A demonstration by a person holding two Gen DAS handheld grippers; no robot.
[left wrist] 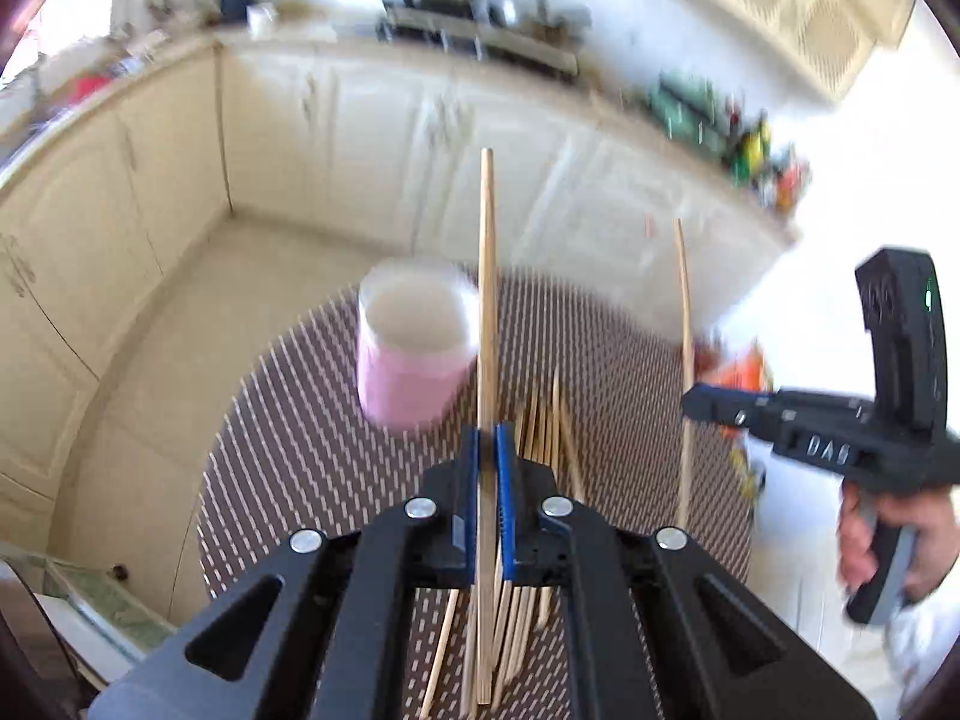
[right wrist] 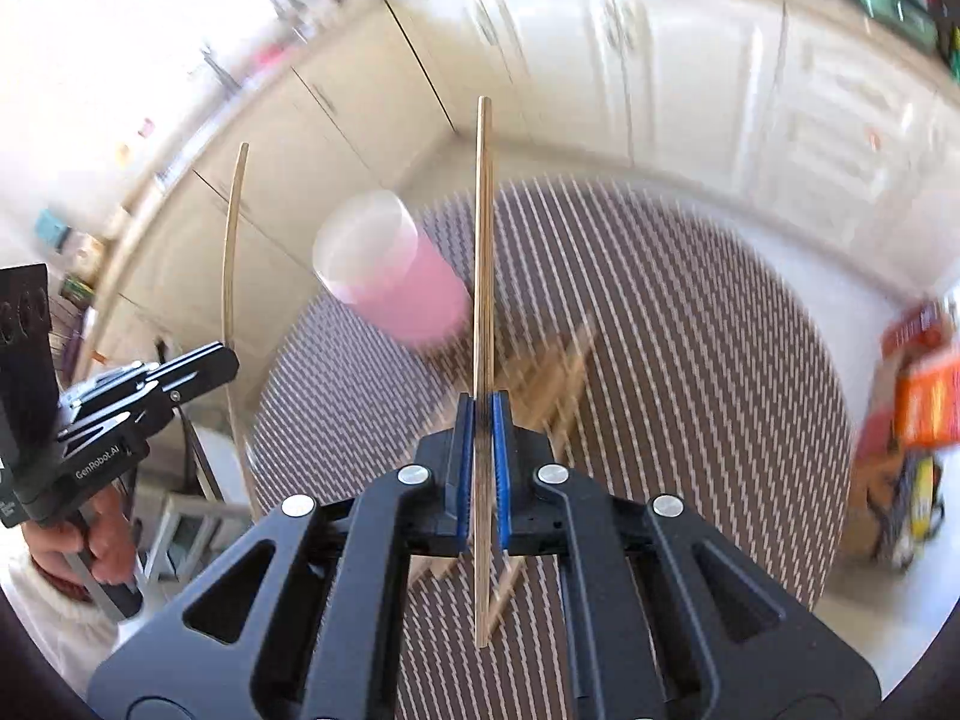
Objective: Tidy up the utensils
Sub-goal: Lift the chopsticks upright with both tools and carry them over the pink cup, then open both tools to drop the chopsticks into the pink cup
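My left gripper (left wrist: 487,438) is shut on one wooden chopstick (left wrist: 486,276), which stands upright between the blue pads above the round table (left wrist: 288,432). My right gripper (right wrist: 482,405) is shut on a second chopstick (right wrist: 483,228), also lifted clear of the table. Each gripper shows in the other's view: the right gripper (left wrist: 690,403) with its stick (left wrist: 684,324), the left gripper (right wrist: 231,363) with its stick (right wrist: 231,240). A pink cup (left wrist: 414,348) (right wrist: 390,270) stands open-topped just beyond the left of both held sticks. A loose pile of chopsticks (left wrist: 540,420) (right wrist: 558,372) lies on the mat below.
The table carries a brown striped mat (right wrist: 690,330). Orange packets (right wrist: 924,396) (left wrist: 741,372) crowd its right edge. Cream cabinets (left wrist: 372,138) line the far wall, with pale floor (left wrist: 150,396) between them and the table. A hand (left wrist: 864,534) grips the right tool's handle.
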